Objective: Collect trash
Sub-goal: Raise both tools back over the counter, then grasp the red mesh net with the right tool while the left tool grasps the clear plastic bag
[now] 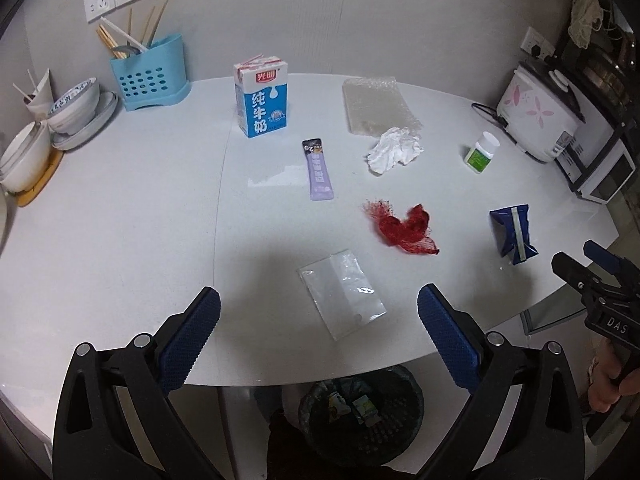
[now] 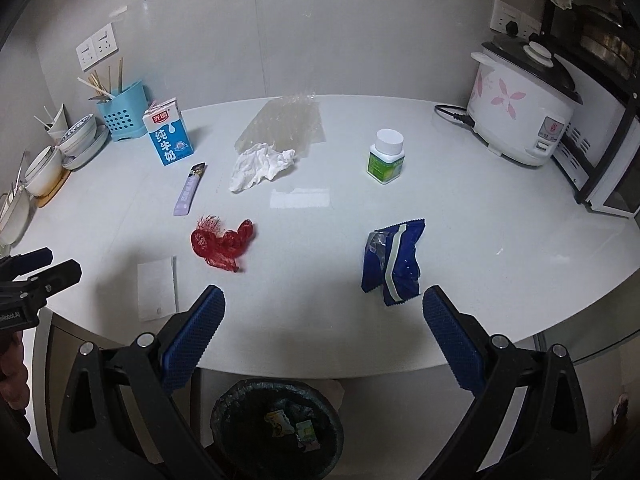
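Left hand-held gripper point(image 1: 318, 332) is seen wide open at the bottom of the left wrist view, nothing held; the clear plastic bag point(image 1: 342, 293) lies flat on the white bench point(image 1: 120, 220) between its blue pads. Right hand-held gripper point(image 2: 324, 334) is likewise spread wide and empty, low in the right wrist view, with the blue wrapper point(image 2: 394, 262) just above its right finger. The red mesh net point(image 1: 402, 228) is seen centre right, the crumpled tissue point(image 1: 394, 149) above it, touching the bubble wrap sheet point(image 1: 378, 106). The purple sachet point(image 1: 318, 170) lies mid-frame below the upright milk carton point(image 1: 262, 98). A small white-capped bottle point(image 1: 482, 152) stands at right, near the rice cooker point(image 1: 538, 114). The black bin point(image 1: 360, 416), with scraps inside, is seen under the bench edge at bottom centre.
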`<state>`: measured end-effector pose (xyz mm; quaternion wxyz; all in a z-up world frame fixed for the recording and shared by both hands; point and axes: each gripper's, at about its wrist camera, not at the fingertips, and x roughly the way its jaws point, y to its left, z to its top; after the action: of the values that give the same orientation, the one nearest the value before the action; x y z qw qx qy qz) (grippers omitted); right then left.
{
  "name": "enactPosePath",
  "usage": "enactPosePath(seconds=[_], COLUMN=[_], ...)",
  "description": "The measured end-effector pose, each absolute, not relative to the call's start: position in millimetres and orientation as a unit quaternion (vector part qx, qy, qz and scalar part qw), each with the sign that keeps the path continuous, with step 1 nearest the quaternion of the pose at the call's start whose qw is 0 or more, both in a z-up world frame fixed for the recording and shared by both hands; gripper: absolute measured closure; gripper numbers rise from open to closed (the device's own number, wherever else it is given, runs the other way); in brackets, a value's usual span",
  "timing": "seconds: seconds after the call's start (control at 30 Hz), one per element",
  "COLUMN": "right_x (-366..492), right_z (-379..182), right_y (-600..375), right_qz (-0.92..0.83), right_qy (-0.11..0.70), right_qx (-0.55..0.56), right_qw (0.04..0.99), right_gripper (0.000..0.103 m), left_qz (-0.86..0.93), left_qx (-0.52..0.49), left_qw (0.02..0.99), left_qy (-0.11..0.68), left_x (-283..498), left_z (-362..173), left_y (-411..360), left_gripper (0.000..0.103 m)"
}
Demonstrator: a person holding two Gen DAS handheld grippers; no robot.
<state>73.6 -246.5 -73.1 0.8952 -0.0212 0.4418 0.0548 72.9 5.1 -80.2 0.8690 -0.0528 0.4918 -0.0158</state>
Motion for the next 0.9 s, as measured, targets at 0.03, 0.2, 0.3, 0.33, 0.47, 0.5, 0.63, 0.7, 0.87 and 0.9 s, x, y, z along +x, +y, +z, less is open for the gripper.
enactPosePath(seconds=[0.03,0.2,0.3,0.33,0.47,0.5,0.63,0.7,0.87,0.9], right_x=[79,111,129,136,157,162,181,187,201,203], right_z=[-74,-89,-103,-109,-122,-125,-136,-139,-145,-146], right_y=[-243,-218,-205,-200,-186,-183,-171,-166,-158,-157], right_qz=[0.054,0.066,0.073,0.074,0.07,0.067,0.056,0.056,0.056,0.057], right_qy=[0.445,0.473,0.497,0.505,0.528,0.534,0.561,0.569,0.589,0.593], right_qx=[-0.023,-0.02,-0.005,-0.001,0.01,0.014,0.026,0.031,0.038,0.04], right_qw=[0.894,0.878,0.865,0.86,0.846,0.842,0.826,0.82,0.806,0.802], right_gripper=[0.008,0.008,0.008,0.008,0.012,0.013,0.017,0.019,0.023,0.023], left_qz=[-0.016,-0.013,-0.01,-0.009,-0.005,-0.003,0.003,0.005,0.015,0.02], left_qx=[-0.059,-0.07,-0.071,-0.071,-0.068,-0.067,-0.071,-0.079,-0.077,-0.079], left_qw=[0.865,0.841,0.829,0.824,0.814,0.811,0.801,0.796,0.794,0.792], left_qy=[0.499,0.536,0.555,0.562,0.577,0.581,0.594,0.6,0.602,0.606], left_x=[76,95,104,107,117,119,124,128,133,134], left_z=[-85,-112,-129,-134,-148,-152,-162,-165,-165,-166], left_y=[7,9,9,9,8,7,4,4,-5,-7], left_gripper=[0.006,0.006,0.006,0.006,0.006,0.006,0.007,0.007,0.007,0.007])
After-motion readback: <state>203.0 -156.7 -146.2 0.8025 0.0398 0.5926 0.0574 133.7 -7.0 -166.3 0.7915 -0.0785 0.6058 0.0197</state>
